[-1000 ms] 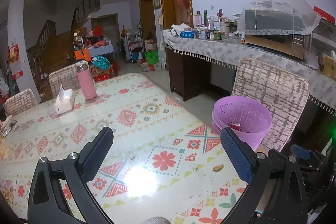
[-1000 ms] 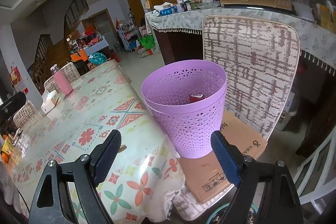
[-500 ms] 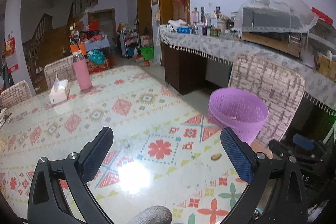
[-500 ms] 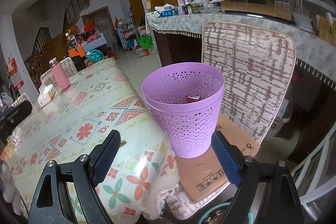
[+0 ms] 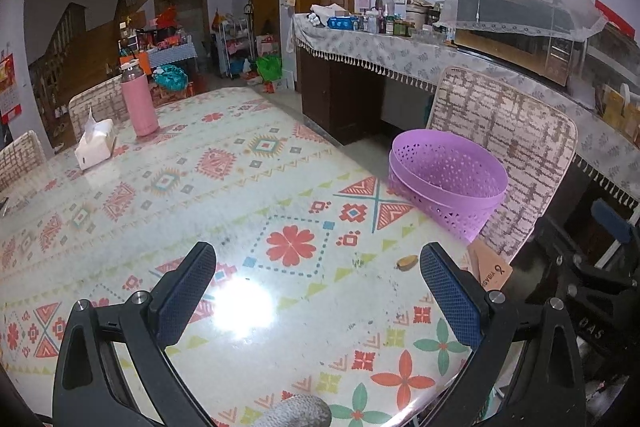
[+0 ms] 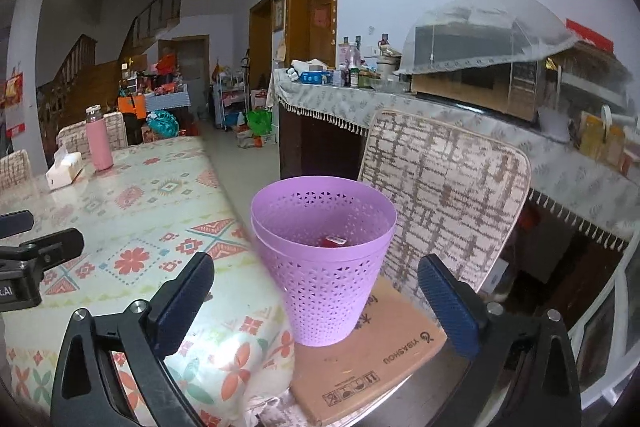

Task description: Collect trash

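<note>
A purple perforated bin (image 6: 324, 259) stands on a cardboard box (image 6: 372, 363) on a chair seat beside the table; a red packet (image 6: 332, 241) lies inside it. My right gripper (image 6: 316, 279) faces the bin from close by, its jaws opening wide, with nothing pressed between the pads. In the left wrist view the bin (image 5: 446, 183) is at the right past the table edge. My left gripper (image 5: 318, 279) hangs open low over the patterned tablecloth (image 5: 180, 195). A small brown scrap (image 5: 407, 262) lies on the cloth just inside its right finger (image 5: 450, 301).
A pink bottle (image 5: 138, 103) and a white tissue box (image 5: 96, 145) stand at the table's far end. A padded chair back (image 6: 444, 203) rises behind the bin. A cluttered counter (image 5: 392, 51) with a mesh food cover (image 5: 520, 3) runs along the right wall.
The left gripper has sunk closer to the tablecloth and the brown scrap now lies nearer its right finger. The right gripper has rolled upright, shifted sideways, and its jaws have spread a little wider.
</note>
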